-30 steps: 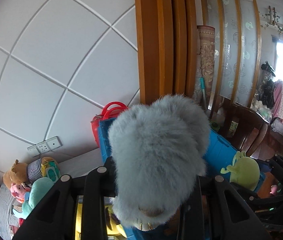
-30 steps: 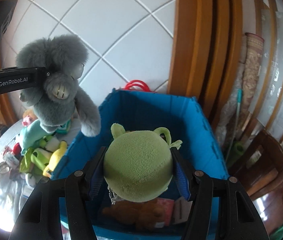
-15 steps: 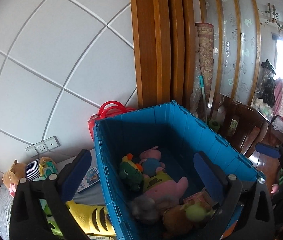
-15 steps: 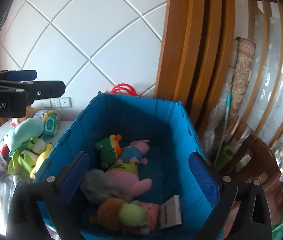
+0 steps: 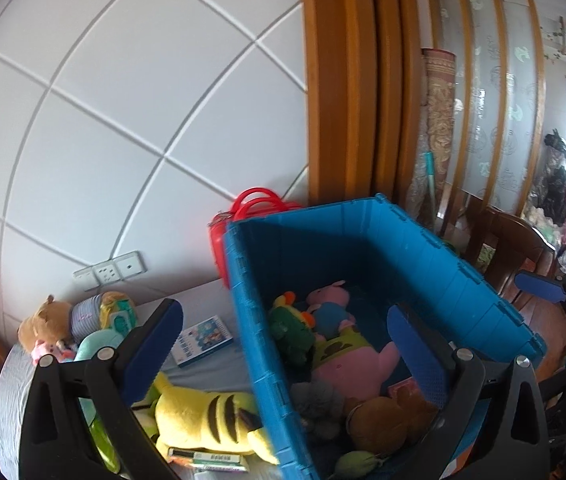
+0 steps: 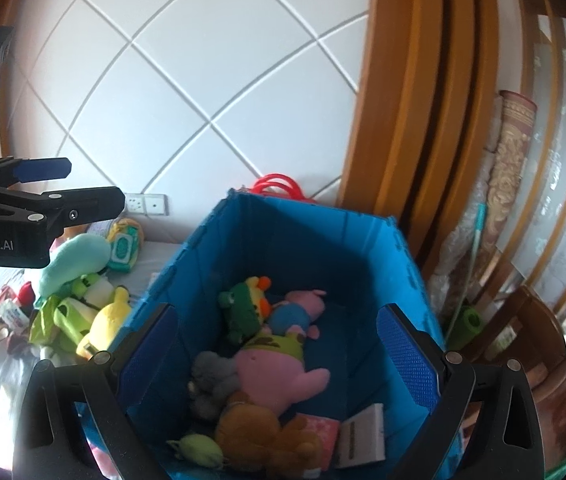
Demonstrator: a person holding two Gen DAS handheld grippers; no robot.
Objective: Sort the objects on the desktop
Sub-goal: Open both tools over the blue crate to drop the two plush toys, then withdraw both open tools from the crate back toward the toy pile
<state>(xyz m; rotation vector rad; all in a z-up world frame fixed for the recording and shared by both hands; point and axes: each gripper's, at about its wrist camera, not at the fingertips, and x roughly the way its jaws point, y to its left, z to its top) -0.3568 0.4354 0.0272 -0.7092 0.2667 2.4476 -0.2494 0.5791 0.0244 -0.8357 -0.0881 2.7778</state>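
Note:
A blue crate [image 5: 423, 256] [image 6: 315, 240] stands against the tiled wall and holds several plush toys. Inside lie the grey plush [image 6: 213, 380] [image 5: 317, 400], a small green plush [image 6: 199, 450] [image 5: 357, 462], a pink starfish plush [image 6: 279, 372] [image 5: 347, 364], a brown bear [image 6: 251, 424] and a green frog [image 6: 241, 308]. My left gripper [image 5: 281, 336] is open and empty, straddling the crate's left wall. My right gripper [image 6: 277, 340] is open and empty above the crate. The left gripper also shows in the right wrist view [image 6: 83, 188].
On the table left of the crate lie a yellow striped plush [image 5: 203, 416], a teal plush [image 6: 77, 258], a card box [image 5: 203, 340] and more toys. A red handled case [image 5: 255, 208] stands behind the crate. Wooden chairs [image 5: 511, 240] stand at the right.
Both grippers opened and dropped the grey plush and the green plush into the crate. Both now hang empty, and the left gripper has shifted left over the crate's edge.

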